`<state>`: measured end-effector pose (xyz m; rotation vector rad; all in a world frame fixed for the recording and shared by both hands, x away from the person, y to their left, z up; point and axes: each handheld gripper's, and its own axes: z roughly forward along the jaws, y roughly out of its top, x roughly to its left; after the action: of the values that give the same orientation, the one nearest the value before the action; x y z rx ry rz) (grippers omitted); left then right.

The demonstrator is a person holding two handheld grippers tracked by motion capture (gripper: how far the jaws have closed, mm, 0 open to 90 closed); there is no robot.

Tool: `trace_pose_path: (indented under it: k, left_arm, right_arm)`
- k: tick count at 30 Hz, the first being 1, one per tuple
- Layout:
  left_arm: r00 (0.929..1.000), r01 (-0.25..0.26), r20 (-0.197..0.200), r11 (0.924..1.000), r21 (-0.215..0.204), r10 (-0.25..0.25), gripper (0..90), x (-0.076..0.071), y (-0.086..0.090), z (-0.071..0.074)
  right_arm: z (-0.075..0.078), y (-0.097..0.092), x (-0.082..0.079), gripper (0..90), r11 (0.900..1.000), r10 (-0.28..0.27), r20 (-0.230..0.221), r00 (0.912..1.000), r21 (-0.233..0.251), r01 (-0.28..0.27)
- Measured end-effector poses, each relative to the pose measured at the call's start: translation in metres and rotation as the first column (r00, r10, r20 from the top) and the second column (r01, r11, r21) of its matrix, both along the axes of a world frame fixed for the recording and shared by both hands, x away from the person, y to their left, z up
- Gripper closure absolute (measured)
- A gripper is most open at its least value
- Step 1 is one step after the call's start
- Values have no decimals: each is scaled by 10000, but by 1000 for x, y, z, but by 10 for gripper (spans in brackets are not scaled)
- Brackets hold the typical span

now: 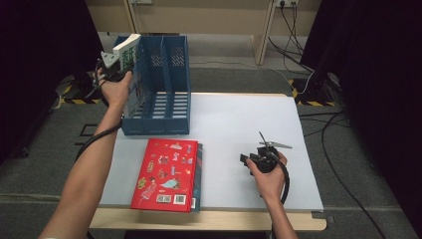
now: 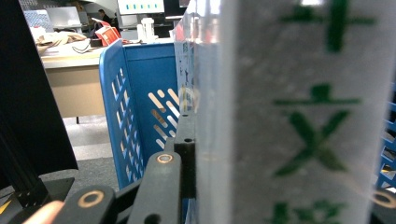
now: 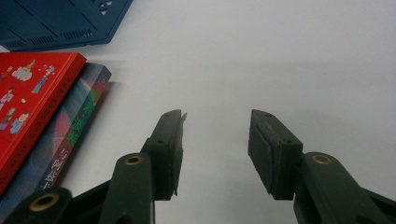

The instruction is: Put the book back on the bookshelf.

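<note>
A: Where is the book (image 1: 130, 54)?

B: Pinched upright in the left hand-held gripper (image 1: 112, 63), at the left slot of the blue rack (image 1: 164, 74) just beyond it.

A: And the right hand-held gripper (image 3: 215, 140)?

B: Jaws spread, nothing between them, over the bare desk (image 1: 234, 124). The red book (image 1: 166, 174) lies to its left, on another book (image 3: 70, 135).
</note>
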<state>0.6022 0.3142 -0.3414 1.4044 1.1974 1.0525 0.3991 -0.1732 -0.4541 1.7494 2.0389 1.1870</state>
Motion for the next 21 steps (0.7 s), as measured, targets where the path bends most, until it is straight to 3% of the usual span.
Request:
trace_pose_path:
  k: [9, 21]
  left_arm:
    - [9996, -83, -270, 9999, 112, 86, 731, -6, 3, -15]
    - [9958, -133, -893, 9985, 530, 180, 721, -23, 3, -18]
  right_arm:
    - [1, -1, -1, 552, 10000, 34, 7, 10000, 18, -34]
    - [4, 0, -3, 548, 10000, 89, 89, 9999, 9, -89]
